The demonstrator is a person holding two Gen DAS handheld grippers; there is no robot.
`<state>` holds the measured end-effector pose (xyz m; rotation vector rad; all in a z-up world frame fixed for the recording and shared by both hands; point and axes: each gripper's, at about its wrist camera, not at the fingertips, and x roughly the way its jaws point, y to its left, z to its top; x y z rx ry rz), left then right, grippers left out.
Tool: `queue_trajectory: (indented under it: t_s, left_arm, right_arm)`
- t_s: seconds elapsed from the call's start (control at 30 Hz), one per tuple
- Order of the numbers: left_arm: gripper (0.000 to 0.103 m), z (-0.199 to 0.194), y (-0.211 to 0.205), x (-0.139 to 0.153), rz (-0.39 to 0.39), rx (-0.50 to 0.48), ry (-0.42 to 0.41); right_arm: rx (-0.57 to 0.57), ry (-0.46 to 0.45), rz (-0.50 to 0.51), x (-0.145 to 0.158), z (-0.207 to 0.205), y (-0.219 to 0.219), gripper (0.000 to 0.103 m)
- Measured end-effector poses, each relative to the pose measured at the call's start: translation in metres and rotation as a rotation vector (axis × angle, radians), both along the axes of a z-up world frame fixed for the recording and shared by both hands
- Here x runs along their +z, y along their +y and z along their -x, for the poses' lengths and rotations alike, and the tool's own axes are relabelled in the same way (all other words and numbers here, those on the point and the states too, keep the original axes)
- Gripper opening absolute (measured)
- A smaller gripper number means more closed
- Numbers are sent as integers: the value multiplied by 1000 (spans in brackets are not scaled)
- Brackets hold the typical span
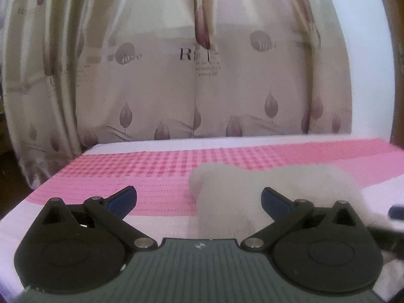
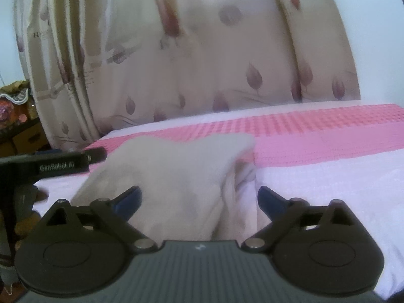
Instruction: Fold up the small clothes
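The white garment (image 1: 240,197) lies bunched on the pink-and-white cloth (image 1: 151,176) covering the bench, and both the left gripper (image 1: 199,199) and the right gripper (image 2: 199,198) have their blue fingers (image 1: 123,198) spread wide, gripping nothing. Only the right wrist view shows the garment's raised fold with its creased right edge, the left gripper's black body (image 2: 50,166) beside it and cluttered shelves (image 2: 17,116) at far left. The left wrist view alone shows lettering on the curtain (image 1: 192,55).

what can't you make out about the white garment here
- Garment type and fold state: blurred in both views.
- Its near edge: hidden behind the left gripper in the left view and the right gripper in the right view.
- Its right side: blurred in the left view.
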<state>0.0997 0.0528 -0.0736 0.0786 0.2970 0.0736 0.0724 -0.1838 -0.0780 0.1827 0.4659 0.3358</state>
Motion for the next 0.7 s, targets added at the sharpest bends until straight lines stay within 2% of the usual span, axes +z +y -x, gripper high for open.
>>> queue_trajectory:
  t_s: [0.13,0.23,0.43,0.7]
  left_arm:
    - [103,17,3,14,41,65,-80]
    - [103,26,4,27,44,80,-123]
    - [103,41,3,45,64,10,-170]
    - [103,49,-1,49,79,-38,-174]
  right_arm:
    - [-1,-13,10,8,8,-1,99]
    - [-5,-23,7,12,13,-1,99]
    - [-4,-54,23,20,20,7,99]
    - [-17,-106,56,29,32,14,99]
